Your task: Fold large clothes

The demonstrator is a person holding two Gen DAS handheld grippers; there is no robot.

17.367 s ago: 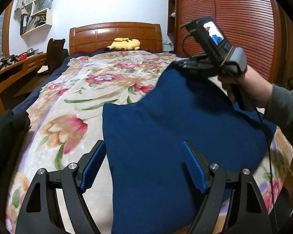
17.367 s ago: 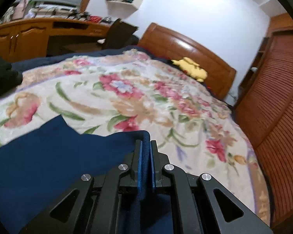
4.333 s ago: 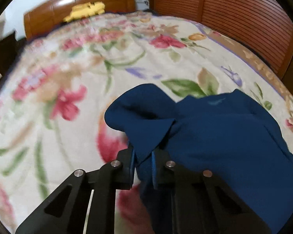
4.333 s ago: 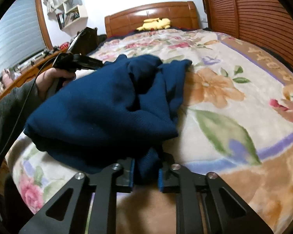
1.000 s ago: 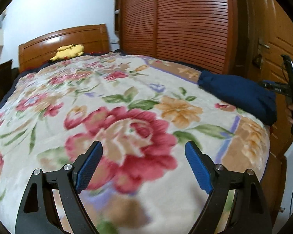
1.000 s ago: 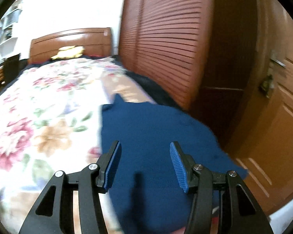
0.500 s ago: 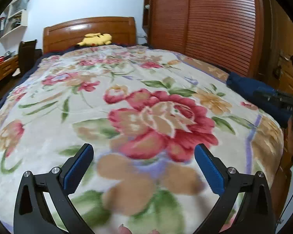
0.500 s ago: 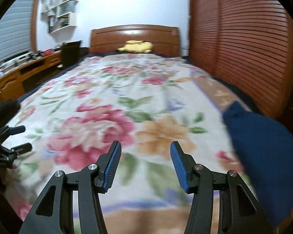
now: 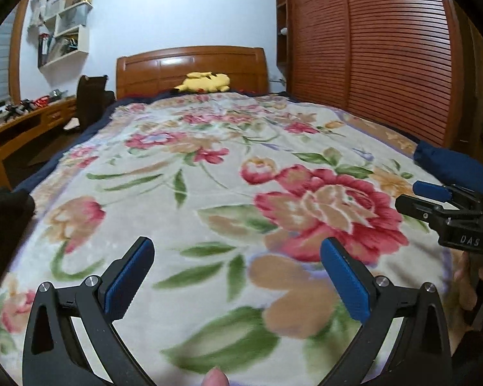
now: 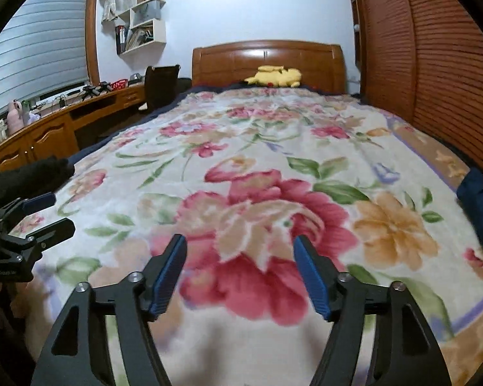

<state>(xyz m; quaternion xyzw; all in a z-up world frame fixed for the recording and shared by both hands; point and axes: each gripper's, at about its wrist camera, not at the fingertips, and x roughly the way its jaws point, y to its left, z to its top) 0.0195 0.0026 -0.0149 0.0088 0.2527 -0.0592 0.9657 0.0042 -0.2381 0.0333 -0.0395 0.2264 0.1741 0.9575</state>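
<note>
A: How much room is there?
B: The floral plush blanket [image 9: 209,167] covering the bed lies bare across its middle, from the near edge to the carved wooden headboard [image 9: 190,64].
A: And the garment?
B: The folded dark blue knit garment [image 9: 450,164] sits at the bed's right edge by the slatted wooden wardrobe doors [image 9: 386,54]; four seconds ago it was bunched in both tongs.
A: The tongs?
B: The left gripper [image 9: 238,276] stands wide and empty; the right gripper [image 10: 240,273] has just been opening, nothing between its jaws.
A: Anything smaller?
B: A yellow plush toy [image 10: 273,75] by the headboard.
</note>
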